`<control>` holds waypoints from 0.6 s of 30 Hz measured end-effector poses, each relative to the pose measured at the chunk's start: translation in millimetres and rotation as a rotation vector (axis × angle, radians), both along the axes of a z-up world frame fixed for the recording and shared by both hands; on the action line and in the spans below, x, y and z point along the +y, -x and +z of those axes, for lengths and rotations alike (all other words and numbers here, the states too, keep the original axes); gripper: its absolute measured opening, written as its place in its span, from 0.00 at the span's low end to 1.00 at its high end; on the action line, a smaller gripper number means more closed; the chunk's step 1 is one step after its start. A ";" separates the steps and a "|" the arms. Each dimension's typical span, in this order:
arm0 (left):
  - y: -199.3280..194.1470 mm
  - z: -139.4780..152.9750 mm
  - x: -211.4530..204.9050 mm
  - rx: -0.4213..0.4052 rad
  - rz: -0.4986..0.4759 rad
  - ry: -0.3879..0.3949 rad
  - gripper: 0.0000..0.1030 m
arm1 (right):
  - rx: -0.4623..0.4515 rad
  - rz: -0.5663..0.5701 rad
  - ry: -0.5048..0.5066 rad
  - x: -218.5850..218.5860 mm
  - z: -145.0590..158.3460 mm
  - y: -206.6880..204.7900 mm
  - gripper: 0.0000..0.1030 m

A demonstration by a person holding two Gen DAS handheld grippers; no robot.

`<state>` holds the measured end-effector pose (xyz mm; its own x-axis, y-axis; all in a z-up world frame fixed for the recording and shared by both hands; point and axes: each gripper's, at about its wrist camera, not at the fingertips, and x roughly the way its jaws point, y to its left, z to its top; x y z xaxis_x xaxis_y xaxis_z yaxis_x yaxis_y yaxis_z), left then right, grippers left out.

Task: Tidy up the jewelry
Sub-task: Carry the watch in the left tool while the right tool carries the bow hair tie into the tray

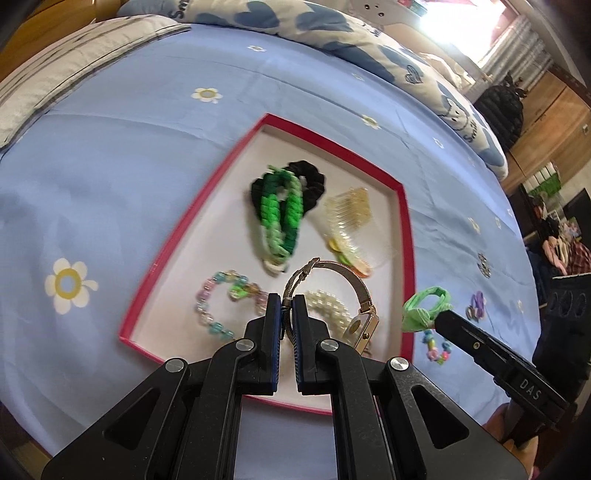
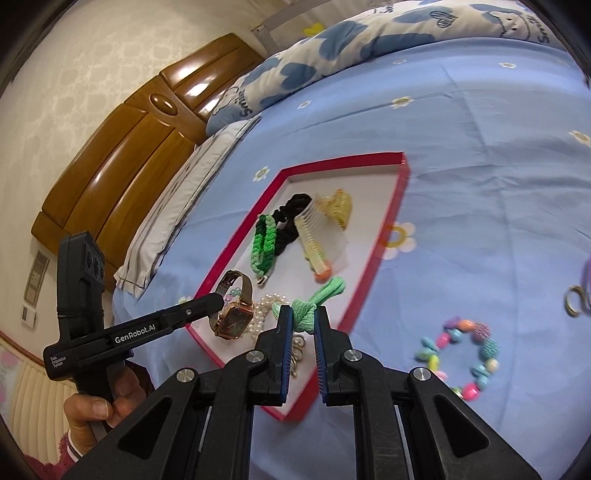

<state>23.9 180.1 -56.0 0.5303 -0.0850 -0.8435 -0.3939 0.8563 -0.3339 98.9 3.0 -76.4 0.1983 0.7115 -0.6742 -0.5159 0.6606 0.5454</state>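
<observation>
A red-rimmed box (image 1: 192,218) (image 2: 391,206) lies on the blue bedsheet. My left gripper (image 1: 287,308) is shut on the mesh strap of a gold watch (image 1: 364,321) (image 2: 234,314), held just above the box's near end. My right gripper (image 2: 303,317) is shut on a green hair tie (image 2: 314,299) (image 1: 424,304), held over the box's right edge. In the box lie a green braided bracelet (image 1: 280,218), a black scrunchie (image 1: 314,181), a clear comb clip (image 1: 347,218), a pastel bead bracelet (image 1: 225,295) and a pearl bracelet (image 1: 328,301).
On the sheet right of the box lie a colourful bead bracelet (image 2: 461,354) (image 1: 437,349) and small rings and hair ties (image 2: 576,301) (image 1: 474,304). A patterned quilt (image 1: 332,33), a grey pillow (image 2: 184,206) and a wooden headboard (image 2: 140,125) border the bed.
</observation>
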 end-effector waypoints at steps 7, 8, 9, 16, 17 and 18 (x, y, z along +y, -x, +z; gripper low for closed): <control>-3.3 -8.5 18.2 0.016 0.032 -0.017 0.04 | 0.010 0.039 0.034 31.5 -11.4 -6.6 0.11; -4.1 -9.9 20.6 0.019 0.036 -0.022 0.04 | 0.011 0.046 0.039 35.3 -13.2 -6.3 0.11; -4.8 -11.1 23.1 0.022 0.040 -0.025 0.04 | 0.013 0.054 0.044 39.8 -15.2 -6.5 0.11; -12.4 -19.7 34.5 0.040 0.060 -0.036 0.04 | 0.024 0.071 0.077 56.3 -26.9 -13.4 0.11; -13.6 -20.9 34.7 0.043 0.061 -0.038 0.05 | 0.025 0.071 0.081 57.5 -27.9 -14.4 0.11; -14.9 -22.4 35.0 0.047 0.061 -0.041 0.04 | 0.028 0.073 0.086 58.9 -29.3 -15.6 0.11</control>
